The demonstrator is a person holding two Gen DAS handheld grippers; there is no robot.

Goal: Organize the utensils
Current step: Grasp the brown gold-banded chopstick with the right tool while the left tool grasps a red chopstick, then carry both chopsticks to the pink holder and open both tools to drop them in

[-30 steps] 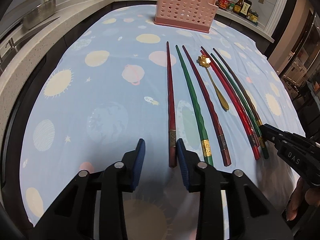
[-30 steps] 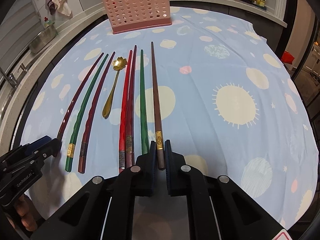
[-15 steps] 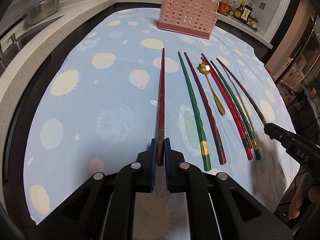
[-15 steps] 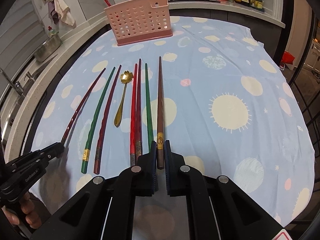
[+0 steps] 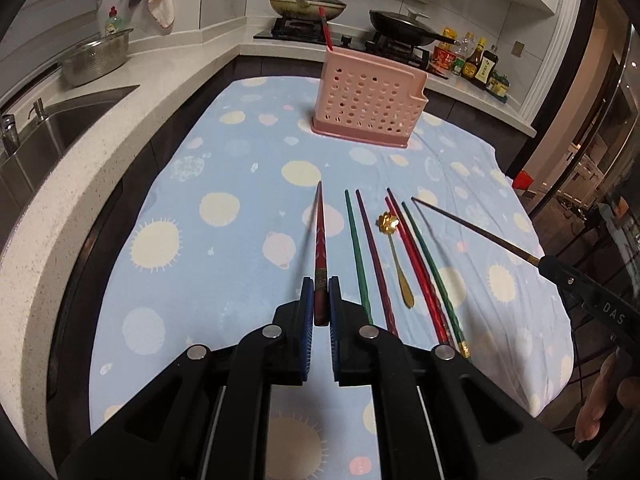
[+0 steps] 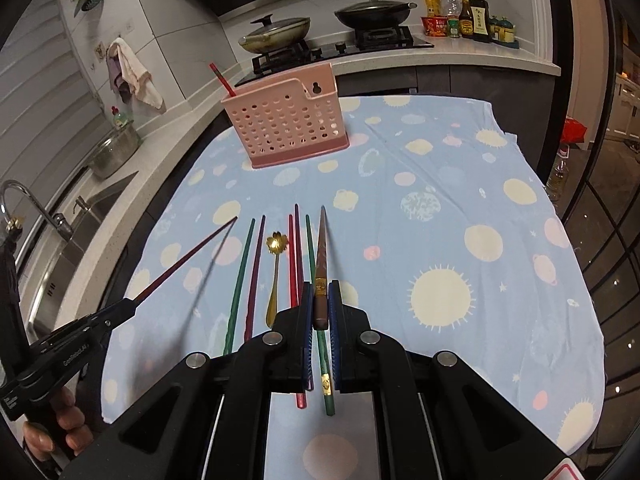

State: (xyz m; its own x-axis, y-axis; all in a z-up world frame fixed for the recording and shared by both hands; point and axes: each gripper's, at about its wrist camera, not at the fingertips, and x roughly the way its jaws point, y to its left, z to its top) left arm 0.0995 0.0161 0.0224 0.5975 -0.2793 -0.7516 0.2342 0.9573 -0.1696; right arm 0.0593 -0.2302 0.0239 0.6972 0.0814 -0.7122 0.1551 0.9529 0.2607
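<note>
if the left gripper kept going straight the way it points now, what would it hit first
Probably the pink utensil basket. The left gripper, shut on a red chopstick lifted off the blue tablecloth, aims just left of the basket, so depending on depth it may pass beside it toward the stove.

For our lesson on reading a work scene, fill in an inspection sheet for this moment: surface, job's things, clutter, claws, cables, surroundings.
Surface: blue planet-print cloth over the table.
Job's things: pink holder upright with one red chopstick inside; five chopsticks and a gold spoon lying in a row.
Clutter: nothing seen.
Claws: left claw shut on dark red chopstick, lifted; right claw shut on brown chopstick, lifted.
Cables: nothing seen.
Surroundings: sink, stove pans, sauce bottles.
</note>
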